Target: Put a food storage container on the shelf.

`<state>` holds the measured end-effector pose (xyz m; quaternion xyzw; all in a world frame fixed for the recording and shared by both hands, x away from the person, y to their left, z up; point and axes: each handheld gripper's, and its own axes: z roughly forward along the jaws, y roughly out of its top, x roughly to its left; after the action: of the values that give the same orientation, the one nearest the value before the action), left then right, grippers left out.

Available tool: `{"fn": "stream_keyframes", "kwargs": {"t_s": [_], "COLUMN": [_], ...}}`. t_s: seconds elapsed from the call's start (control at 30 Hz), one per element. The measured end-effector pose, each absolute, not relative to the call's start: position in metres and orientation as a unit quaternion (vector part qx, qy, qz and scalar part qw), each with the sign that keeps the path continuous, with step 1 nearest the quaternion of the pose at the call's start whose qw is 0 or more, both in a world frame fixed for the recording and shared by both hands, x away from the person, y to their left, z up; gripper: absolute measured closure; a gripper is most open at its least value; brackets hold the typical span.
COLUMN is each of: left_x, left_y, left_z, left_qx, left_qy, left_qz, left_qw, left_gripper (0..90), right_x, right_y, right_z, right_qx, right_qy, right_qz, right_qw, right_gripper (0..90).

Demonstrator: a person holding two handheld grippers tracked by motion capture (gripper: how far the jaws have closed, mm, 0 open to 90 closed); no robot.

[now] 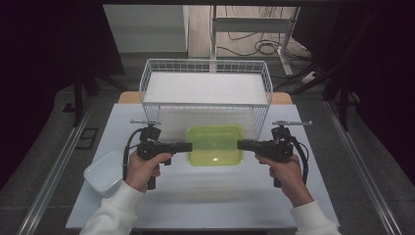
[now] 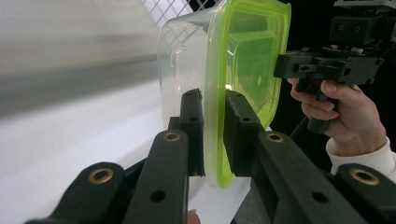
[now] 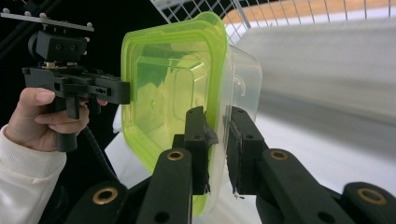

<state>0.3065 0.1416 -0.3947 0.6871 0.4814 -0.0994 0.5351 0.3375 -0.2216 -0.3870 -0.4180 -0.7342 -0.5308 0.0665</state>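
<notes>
A clear plastic container with a green lid [image 1: 215, 145] hangs level above the white table, held from both sides. My left gripper [image 1: 190, 146] is shut on its left rim, the jaws clamping the green lid edge [image 2: 215, 135]. My right gripper [image 1: 240, 144] is shut on the right rim [image 3: 219, 140]. In the left gripper view the right gripper [image 2: 299, 67] grips the far edge of the container. In the right gripper view the left gripper [image 3: 112, 91] holds the opposite edge.
A white wire basket [image 1: 205, 88] with a white foam pad inside stands just behind the container. A second clear container [image 1: 103, 172] lies at the table's left front. Metal rails run along both sides of the table [image 1: 205, 196].
</notes>
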Motion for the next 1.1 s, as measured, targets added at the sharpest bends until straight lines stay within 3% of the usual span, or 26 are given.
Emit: {"fn": "stream_keyframes", "kwargs": {"t_s": [0.67, 1.1], "left_x": [0.337, 0.384], "left_y": [0.146, 0.158], "left_z": [-0.314, -0.3], "left_qx": [0.691, 0.678], "left_qy": [0.468, 0.482], "left_qz": [-0.066, -0.083], "left_qw": [0.546, 0.549], "left_gripper": [80.3, 80.9], "right_x": [0.363, 0.402], "right_y": [-0.217, -0.206], "right_z": [-0.307, -0.282], "right_qx": [-0.391, -0.39], "right_qy": [-0.73, -0.732], "right_qz": [-0.56, -0.558], "right_qw": [0.034, 0.028], "right_gripper": [78.3, 77.9]}}
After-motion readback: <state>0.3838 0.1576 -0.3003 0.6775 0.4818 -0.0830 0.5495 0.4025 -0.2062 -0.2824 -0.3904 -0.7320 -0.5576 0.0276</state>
